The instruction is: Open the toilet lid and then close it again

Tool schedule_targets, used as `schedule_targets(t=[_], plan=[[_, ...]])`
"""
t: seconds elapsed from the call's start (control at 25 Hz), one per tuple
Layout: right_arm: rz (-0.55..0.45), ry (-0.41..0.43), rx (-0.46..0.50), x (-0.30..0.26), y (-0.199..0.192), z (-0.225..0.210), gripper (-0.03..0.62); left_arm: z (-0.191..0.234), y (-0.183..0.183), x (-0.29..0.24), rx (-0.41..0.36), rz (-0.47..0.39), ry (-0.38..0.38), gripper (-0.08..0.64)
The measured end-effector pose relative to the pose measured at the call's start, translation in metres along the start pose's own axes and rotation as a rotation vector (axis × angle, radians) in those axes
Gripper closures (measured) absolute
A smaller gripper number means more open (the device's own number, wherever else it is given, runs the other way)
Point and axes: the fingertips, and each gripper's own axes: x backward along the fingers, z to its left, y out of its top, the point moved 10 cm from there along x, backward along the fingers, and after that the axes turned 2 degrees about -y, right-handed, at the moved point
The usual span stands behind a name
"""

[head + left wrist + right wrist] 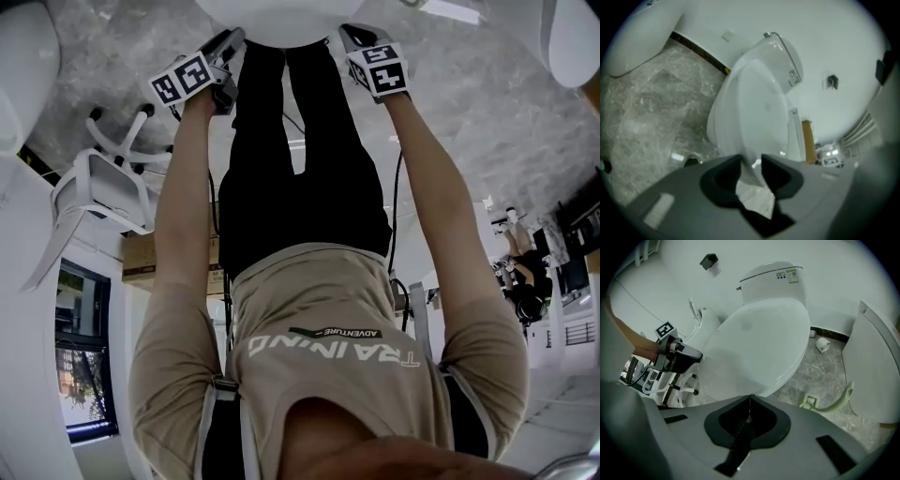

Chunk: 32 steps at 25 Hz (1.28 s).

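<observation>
Looking down through the head view, I saw the person's arms stretched out over black-trousered legs, with both grippers at the near edge of the lid (267, 21). The left gripper (228, 47) was on that view's left and the right gripper (353, 39) on its right.

The lid (759, 345) was down, lying flat over the bowl, with the tank (774, 281) upright behind it against the white wall.

In the left gripper view, the left gripper (751, 161) had its jaws wide. The lid's (752, 110) front edge ran through the gap between them, and the pads were not clamped on it.

In the right gripper view, the right gripper (750, 398) had its jaws closed tip to tip with nothing between them. The tips sat just at the lid's front rim. That view also caught the left gripper (679, 356) at the lid's far side.

A paper roll (823, 344) lay on the marble floor (820, 376) beside the toilet's base. A pale green seat ring (832, 404) lay nearer the camera. A white chair (103, 183) stood off to the left of the person.
</observation>
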Motion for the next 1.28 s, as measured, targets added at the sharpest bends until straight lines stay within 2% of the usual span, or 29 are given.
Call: schedule_targets(t=[0.12,0.28,0.36,0.56,0.76,0.96,1.12,1.28], plan=[[0.016,0.021,0.033,0.002,-0.002,-0.006,0.578,-0.004,0.004,-0.005,-0.029,0.031,0.016,0.425],[0.04,0.031,0.027,0.004,-0.01,-0.008,0.578,-0.008,0.005,-0.004,-0.052,0.054,0.03,0.435],[0.034,0.044,0.017,0.005,-0.012,-0.005,0.577,-0.007,0.005,0.003,-0.055,0.056,0.016,0.463],[-0.039,0.088,0.02,0.01,-0.008,0.002,0.577,-0.016,0.015,0.012,-0.14,0.119,-0.02,0.465],[-0.053,0.123,0.029,0.015,-0.004,0.011,0.577,-0.023,0.022,0.027,-0.172,0.166,-0.064,0.469],[-0.135,0.154,0.071,0.026,0.003,0.008,0.578,-0.038,0.03,0.035,-0.2,0.183,-0.106,0.469],[-0.206,0.162,0.161,0.056,0.014,0.011,0.578,-0.058,0.037,0.047,-0.206,0.166,-0.163,0.465],[-0.232,0.184,0.221,0.071,0.029,0.022,0.578,-0.063,0.046,0.065,-0.228,0.148,-0.205,0.456]])
